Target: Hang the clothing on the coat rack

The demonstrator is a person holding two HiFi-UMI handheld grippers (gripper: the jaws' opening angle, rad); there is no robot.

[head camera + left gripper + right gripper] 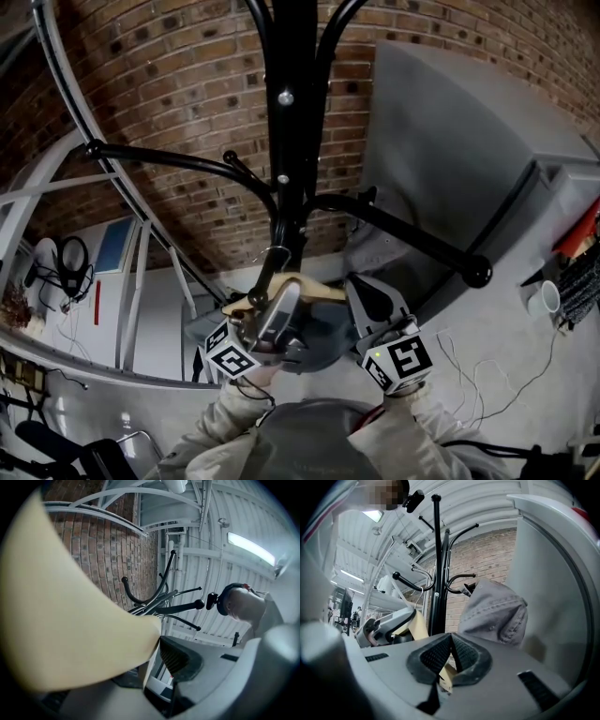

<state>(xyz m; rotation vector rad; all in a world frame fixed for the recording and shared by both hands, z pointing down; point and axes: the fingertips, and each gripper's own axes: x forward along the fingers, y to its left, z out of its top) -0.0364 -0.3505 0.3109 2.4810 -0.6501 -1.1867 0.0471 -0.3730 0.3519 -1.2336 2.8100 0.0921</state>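
Overhead, a pale wooden hanger (pixel 317 290) is held by both grippers: the left gripper (pixel 281 302) is clamped on its smooth curved shoulder, and the ribbed dark fingers (pixel 433 656) of the right gripper (pixel 368 298) are pinched on a sliver of the same wood. Both grippers are raised steeply beside the black metal coat rack (pixel 292 141). Grey stitched clothing (pixel 497 613) is bunched just beyond the right fingers.

Black coat rack (pixel 292 112) above wooden hanger (pixel 314 289) (hook raised)
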